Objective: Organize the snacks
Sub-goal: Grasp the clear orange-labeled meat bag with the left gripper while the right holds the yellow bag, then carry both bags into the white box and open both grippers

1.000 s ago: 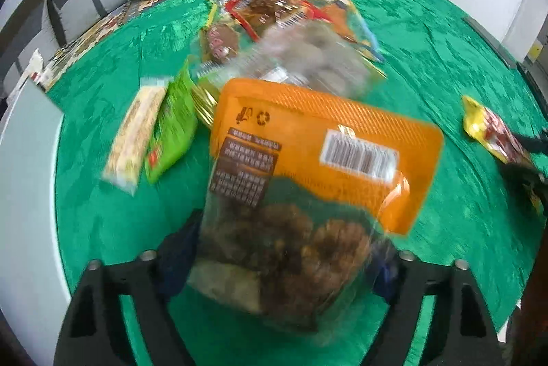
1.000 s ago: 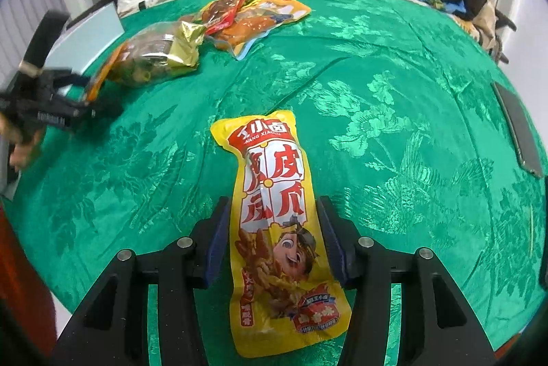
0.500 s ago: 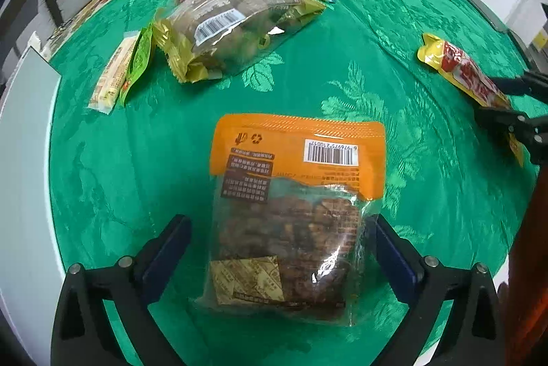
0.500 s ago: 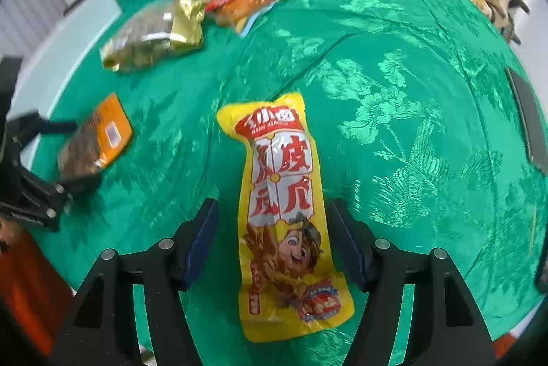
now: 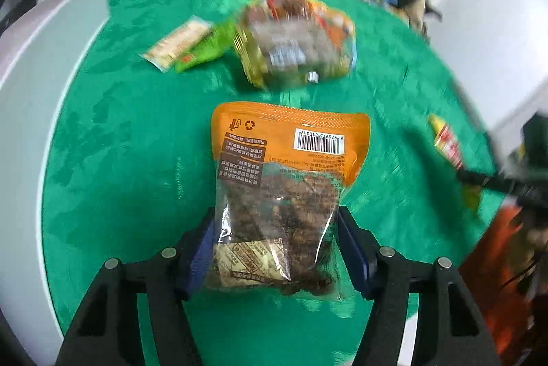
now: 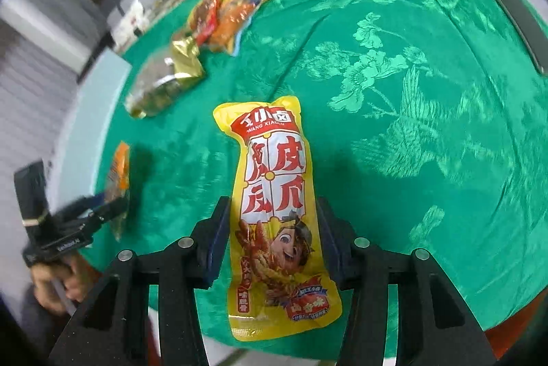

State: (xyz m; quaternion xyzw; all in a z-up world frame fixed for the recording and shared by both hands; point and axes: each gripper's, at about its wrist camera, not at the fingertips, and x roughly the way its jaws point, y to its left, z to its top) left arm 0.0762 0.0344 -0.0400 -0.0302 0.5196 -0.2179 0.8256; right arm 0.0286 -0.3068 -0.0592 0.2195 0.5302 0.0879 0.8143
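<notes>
1. Left wrist view: the left gripper [image 5: 275, 249] is clamped on the lower, clear part of the orange-topped pouch [image 5: 286, 181], both blue pads pressed into its sides. Half a second ago those pads stood wide of the pouch, which lay flat on the cloth, so the grasp has only just been made.

2. The pouch now sits raised toward the camera, with the table [image 5: 130, 133] blurred behind it; I judge it lifted and moving, though its clearance from the cloth cannot be told.

3. Beyond it, toward the far edge of the table, lie the gold-edged bag [image 5: 291, 54], the green packet [image 5: 202, 49] and the pale bar [image 5: 176, 42] just beside it, all smeared by motion.

4. Right wrist view: the right gripper [image 6: 272, 241] is closed on the yellow chicken-feet packet [image 6: 277, 211], pads touching both of its long edges. Half a second ago there were gaps on both sides, so this grip is new as well.

5. The packet points toward the middle of the table; whether it has left the cloth is unclear.

6. Toward the far left edge sits the pile with the orange packets [image 6: 236, 9].

7. With both snacks held, the pick-up step looks complete; what remains, I judge, is carrying each to the group.
</notes>
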